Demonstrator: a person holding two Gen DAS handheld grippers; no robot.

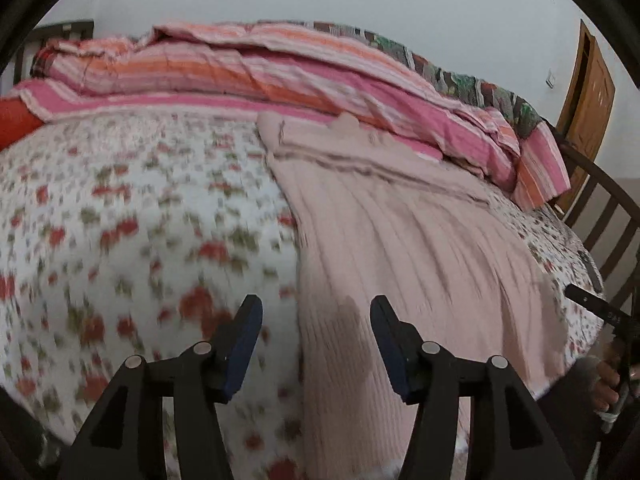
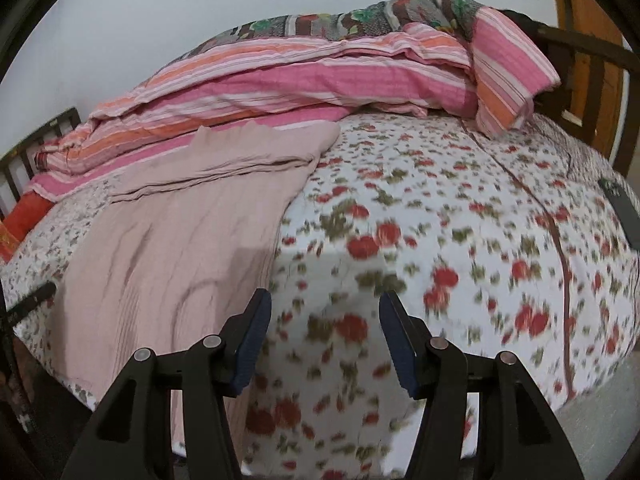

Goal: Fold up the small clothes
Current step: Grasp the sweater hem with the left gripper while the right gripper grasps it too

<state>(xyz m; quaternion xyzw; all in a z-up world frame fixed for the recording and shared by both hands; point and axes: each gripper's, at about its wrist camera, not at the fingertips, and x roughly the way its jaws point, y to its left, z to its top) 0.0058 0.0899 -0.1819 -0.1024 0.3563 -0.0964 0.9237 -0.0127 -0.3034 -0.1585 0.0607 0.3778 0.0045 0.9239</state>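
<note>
While both views are smearing with motion blur, I am hovering over the bed with my left gripper (image 1: 316,320) and my right gripper (image 2: 325,316) each spread wide, nothing between the jaws on either side.

I am looking at a pink ribbed knit garment (image 1: 400,240), lying spread out on the floral bedsheet (image 1: 120,220) with its near hem hanging off the bed edge below my jaws. It is looking soft and limp to me, light, likely stretchy along the ribs, so I am judging it will sag and drape the instant I lift it; nothing fragile, nothing slippery. I am thinking the best holds are the two near corners of the hem, or the side edges, where one layer can be pinched cleanly.

Seen from my left jaws, the garment's left edge is running straight ahead between the fingers, with the cloth filling the space under and beyond my right-hand finger. Seen from my right jaws, the garment (image 2: 180,240) is lying ahead and to the left, its right edge just beside my left-hand finger, bare sheet directly ahead.

Beyond it all, a striped pink and orange quilt (image 1: 280,68) is lying bunched along the far side, touching the garment's far end. A dark phone-like slab (image 2: 622,212) is sitting far to the right.
</note>
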